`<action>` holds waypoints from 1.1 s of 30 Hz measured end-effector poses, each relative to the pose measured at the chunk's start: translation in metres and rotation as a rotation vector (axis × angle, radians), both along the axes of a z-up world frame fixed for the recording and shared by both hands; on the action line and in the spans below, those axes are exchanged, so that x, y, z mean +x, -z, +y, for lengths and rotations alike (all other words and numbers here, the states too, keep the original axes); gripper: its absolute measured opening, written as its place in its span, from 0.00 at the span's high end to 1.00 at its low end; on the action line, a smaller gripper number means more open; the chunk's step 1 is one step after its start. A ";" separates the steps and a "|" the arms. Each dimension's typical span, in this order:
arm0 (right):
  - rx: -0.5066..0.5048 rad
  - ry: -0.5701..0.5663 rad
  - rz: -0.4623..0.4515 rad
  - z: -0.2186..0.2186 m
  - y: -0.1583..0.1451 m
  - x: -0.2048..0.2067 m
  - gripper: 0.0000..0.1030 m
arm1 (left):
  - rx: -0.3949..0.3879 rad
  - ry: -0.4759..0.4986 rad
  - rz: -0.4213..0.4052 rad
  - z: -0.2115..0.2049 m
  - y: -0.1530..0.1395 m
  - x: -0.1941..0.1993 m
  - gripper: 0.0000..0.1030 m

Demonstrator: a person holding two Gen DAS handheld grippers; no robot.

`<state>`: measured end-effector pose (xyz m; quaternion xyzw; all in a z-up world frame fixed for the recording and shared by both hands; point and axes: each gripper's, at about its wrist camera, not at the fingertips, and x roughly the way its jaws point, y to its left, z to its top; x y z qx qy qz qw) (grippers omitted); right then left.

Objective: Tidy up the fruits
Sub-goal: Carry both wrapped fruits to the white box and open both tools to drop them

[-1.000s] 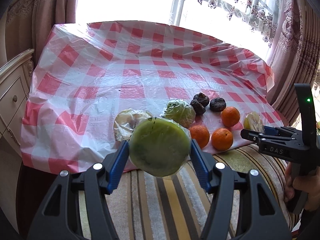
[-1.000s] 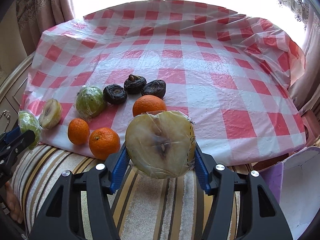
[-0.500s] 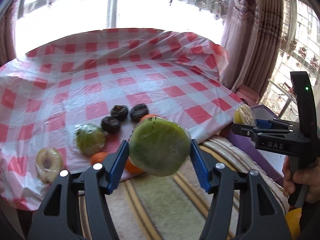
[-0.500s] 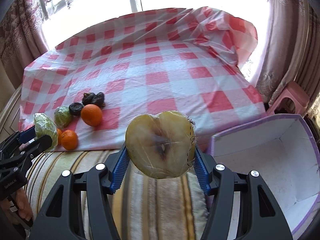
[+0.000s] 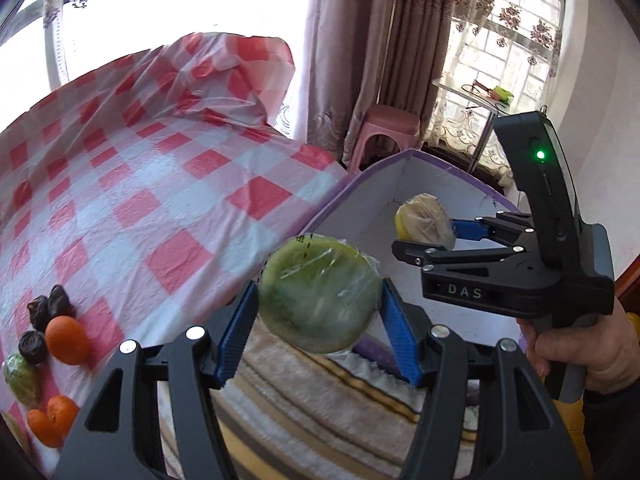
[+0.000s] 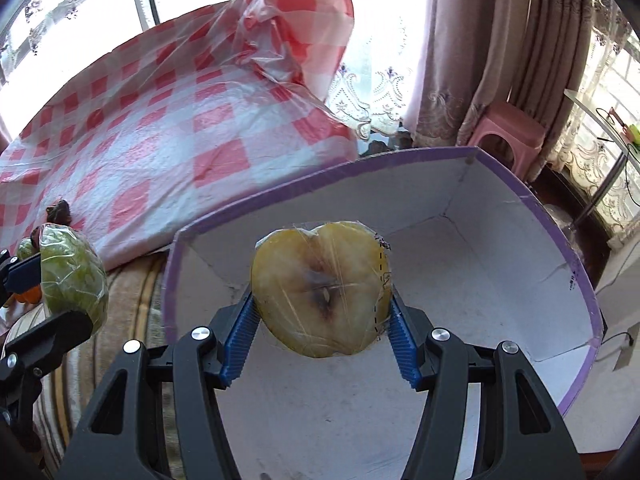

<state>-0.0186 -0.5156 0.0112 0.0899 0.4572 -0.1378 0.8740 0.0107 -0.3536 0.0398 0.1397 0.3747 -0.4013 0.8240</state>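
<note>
We are finding the left gripper (image 5: 318, 304) pinching a green fruit half wrapped in cling film (image 5: 320, 296), its blue pads pressing on both sides, and it is hanging over the striped blanket (image 5: 320, 408) just beside the near wall of the purple-edged white box (image 5: 360, 184). We are finding the right gripper (image 6: 322, 312) likewise clamped on a yellow apple half wrapped in film (image 6: 320, 292), cut face with its browned core turned toward the camera, and it is hovering above the open interior of the box. A person's hand (image 5: 580, 344) is gripping the right tool's handle. On the red-and-white checked sheet (image 5: 140, 200), well apart from the box, we are noting the fruit not yet collected: three oranges (image 5: 66, 340), dark wrinkled fruits (image 5: 50, 308) and another wrapped green piece (image 5: 22, 376), all lying close together near the sheet's front edge. We are seeing a pink stool (image 5: 386, 128) standing behind the box, beside the curtains (image 5: 352, 48). We are seeing nothing lying on the part of the box floor that is in view.
</note>
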 end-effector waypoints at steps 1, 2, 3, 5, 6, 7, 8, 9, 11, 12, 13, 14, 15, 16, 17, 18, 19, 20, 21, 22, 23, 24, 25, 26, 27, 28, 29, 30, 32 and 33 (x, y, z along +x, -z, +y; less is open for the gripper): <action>-0.013 0.013 0.020 -0.008 0.005 -0.001 0.43 | 0.005 0.023 0.008 -0.012 0.003 -0.002 0.40; -0.018 0.027 0.036 -0.015 0.010 -0.002 0.43 | 0.014 0.045 0.018 -0.023 0.007 -0.002 0.40; -0.012 0.041 0.050 -0.023 0.015 -0.004 0.43 | 0.031 0.069 0.024 -0.034 0.011 -0.004 0.40; -0.020 0.060 0.093 -0.036 0.024 -0.008 0.43 | 0.061 0.112 0.034 -0.054 0.022 -0.007 0.40; -0.032 0.070 0.107 -0.041 0.027 -0.010 0.43 | 0.078 0.129 0.043 -0.064 0.029 -0.009 0.40; -0.045 0.082 0.119 -0.046 0.030 -0.012 0.43 | 0.097 0.146 0.056 -0.072 0.035 -0.009 0.40; -0.061 0.090 0.134 -0.051 0.033 -0.013 0.43 | 0.116 0.161 0.069 -0.080 0.042 -0.010 0.40; -0.079 0.098 0.149 -0.055 0.036 -0.014 0.43 | 0.135 0.172 0.074 -0.086 0.048 -0.011 0.40; -0.106 0.111 0.178 -0.062 0.042 -0.016 0.43 | 0.176 0.192 0.078 -0.096 0.058 -0.012 0.40; -0.114 0.109 0.199 -0.064 0.047 -0.015 0.43 | 0.193 0.202 0.080 -0.100 0.062 -0.012 0.40; -0.113 0.102 0.217 -0.067 0.052 -0.013 0.43 | 0.210 0.209 0.082 -0.104 0.066 -0.012 0.40; -0.107 0.094 0.229 -0.068 0.055 -0.012 0.43 | 0.231 0.212 0.085 -0.107 0.070 -0.012 0.40; -0.107 0.085 0.237 -0.067 0.058 -0.010 0.43 | 0.256 0.214 0.088 -0.111 0.075 -0.011 0.40; -0.118 0.073 0.242 -0.065 0.059 -0.010 0.43 | 0.280 0.214 0.092 -0.114 0.080 -0.011 0.40; -0.133 0.062 0.249 -0.063 0.059 -0.008 0.42 | 0.302 0.216 0.098 -0.116 0.086 -0.011 0.40; -0.147 0.056 0.255 -0.060 0.060 -0.007 0.42 | 0.321 0.217 0.104 -0.119 0.091 -0.012 0.40; -0.151 0.053 0.257 -0.059 0.061 -0.006 0.42 | 0.337 0.213 0.097 -0.121 0.094 -0.013 0.40; -0.150 0.054 0.257 -0.059 0.062 -0.005 0.41 | 0.347 0.210 0.085 -0.122 0.096 -0.013 0.40; -0.149 0.056 0.258 -0.060 0.063 -0.005 0.41 | 0.356 0.210 0.079 -0.123 0.097 -0.014 0.40; -0.149 0.054 0.264 -0.060 0.064 -0.004 0.41 | 0.364 0.210 0.075 -0.123 0.098 -0.014 0.40; -0.144 0.050 0.271 -0.061 0.065 -0.003 0.41 | 0.365 0.209 0.071 -0.123 0.099 -0.013 0.40; -0.140 0.045 0.273 -0.061 0.065 -0.003 0.39 | 0.363 0.209 0.068 -0.123 0.099 -0.014 0.40; -0.137 0.044 0.270 -0.061 0.065 -0.004 0.38 | 0.358 0.208 0.069 -0.122 0.098 -0.013 0.39; -0.133 0.046 0.264 -0.061 0.065 -0.005 0.33 | 0.351 0.209 0.077 -0.122 0.098 -0.013 0.39; -0.132 0.048 0.260 -0.060 0.064 -0.006 0.30 | 0.344 0.208 0.077 -0.121 0.097 -0.012 0.33; -0.130 0.049 0.256 -0.060 0.063 -0.006 0.28 | 0.337 0.210 0.083 -0.120 0.096 -0.011 0.28; -0.133 0.048 0.255 -0.059 0.063 -0.006 0.26 | 0.331 0.211 0.082 -0.119 0.094 -0.011 0.26; -0.132 0.048 0.251 -0.059 0.062 -0.006 0.23 | 0.322 0.218 0.083 -0.118 0.093 -0.012 0.23; -0.129 0.048 0.243 -0.060 0.058 -0.006 0.19 | 0.314 0.218 0.077 -0.117 0.090 -0.013 0.18; -0.126 0.051 0.237 -0.061 0.056 -0.006 0.17 | 0.308 0.216 0.071 -0.116 0.088 -0.015 0.14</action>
